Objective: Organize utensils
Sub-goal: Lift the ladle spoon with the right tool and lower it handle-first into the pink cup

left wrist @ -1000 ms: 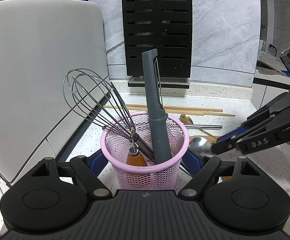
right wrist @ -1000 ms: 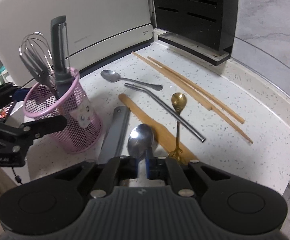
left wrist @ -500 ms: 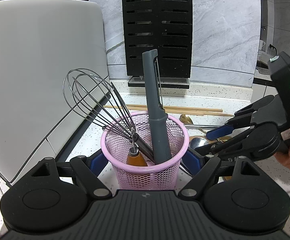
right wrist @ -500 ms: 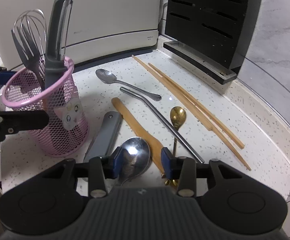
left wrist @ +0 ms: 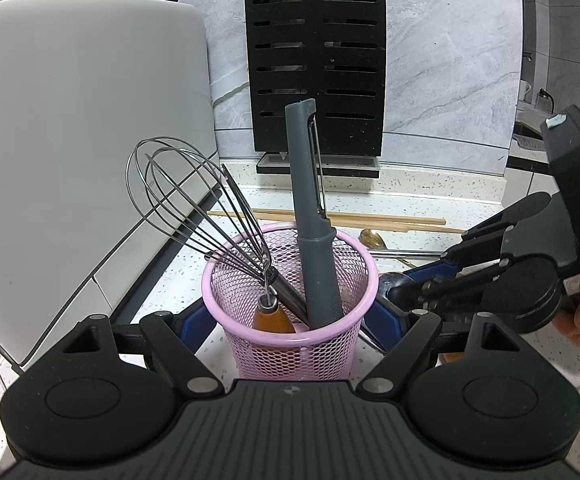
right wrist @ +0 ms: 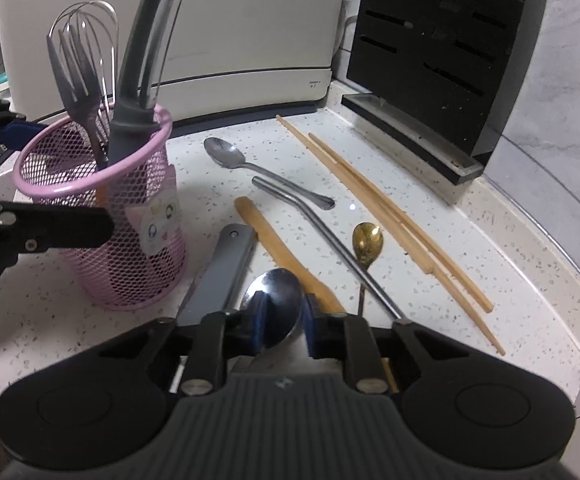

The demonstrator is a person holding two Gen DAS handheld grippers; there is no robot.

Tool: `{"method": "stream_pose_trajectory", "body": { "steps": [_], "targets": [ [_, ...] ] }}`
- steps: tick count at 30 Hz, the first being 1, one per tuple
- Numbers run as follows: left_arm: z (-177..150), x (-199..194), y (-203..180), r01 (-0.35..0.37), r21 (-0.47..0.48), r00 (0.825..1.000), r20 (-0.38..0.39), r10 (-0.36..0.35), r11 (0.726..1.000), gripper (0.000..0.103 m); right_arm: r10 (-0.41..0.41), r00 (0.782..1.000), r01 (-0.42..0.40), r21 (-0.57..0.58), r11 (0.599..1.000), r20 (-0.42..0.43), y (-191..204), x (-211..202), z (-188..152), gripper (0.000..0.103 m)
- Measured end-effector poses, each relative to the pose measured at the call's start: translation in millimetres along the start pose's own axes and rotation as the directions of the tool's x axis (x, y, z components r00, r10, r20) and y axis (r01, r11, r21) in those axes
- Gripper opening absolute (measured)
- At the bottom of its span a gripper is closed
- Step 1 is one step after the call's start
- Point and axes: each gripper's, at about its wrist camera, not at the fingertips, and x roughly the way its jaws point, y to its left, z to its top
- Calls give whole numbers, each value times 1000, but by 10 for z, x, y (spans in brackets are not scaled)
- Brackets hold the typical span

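- Steadying is what the left gripper (left wrist: 290,316) is doing: its blue pads are sitting against both sides of the pink mesh basket (left wrist: 290,332), clamping it, probably so it cannot tip while filling.
- The right gripper (right wrist: 282,320) is straddling the large steel spoon (right wrist: 274,296) on the counter (right wrist: 469,264), jaws parted just wider than the bowl, seemingly lining up a pinch.
- The whisk (left wrist: 198,216), peeler (left wrist: 309,216) and grey fork (right wrist: 76,88) are standing in the basket; chopsticks (right wrist: 381,216), gold spoon (right wrist: 367,242), metal straw (right wrist: 321,228) and others are lying loose.
- A cat sticker (right wrist: 156,220) is showing on the basket; no legible text.
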Motion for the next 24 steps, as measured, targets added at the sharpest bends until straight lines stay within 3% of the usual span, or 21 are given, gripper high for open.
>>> {"method": "stream_pose_trajectory", "body": {
  "steps": [3, 8, 15, 18, 24],
  "targets": [
    [-1, -1, 2, 0, 0, 1000, 0, 0, 1000, 95, 40, 999, -41, 48, 998, 19, -51, -94, 34, 0],
    [0, -1, -2, 0, 0, 1000, 0, 0, 1000, 95, 40, 999, -41, 53, 998, 27, -9, -225, 56, 0],
    [0, -1, -2, -1, -2, 1000, 0, 1, 1000, 95, -4, 985, -8, 70, 998, 171, 14, -696, 97, 0],
    [4, -3, -14, 3, -3, 1000, -1, -3, 1000, 93, -32, 965, 12, 75, 997, 261, 29, -926, 131, 0],
    [13, -6, -15, 4, -5, 1000, -2, -4, 1000, 93, -67, 904, 24, 106, 994, 421, 30, -1307, 234, 0]
  ]
}}
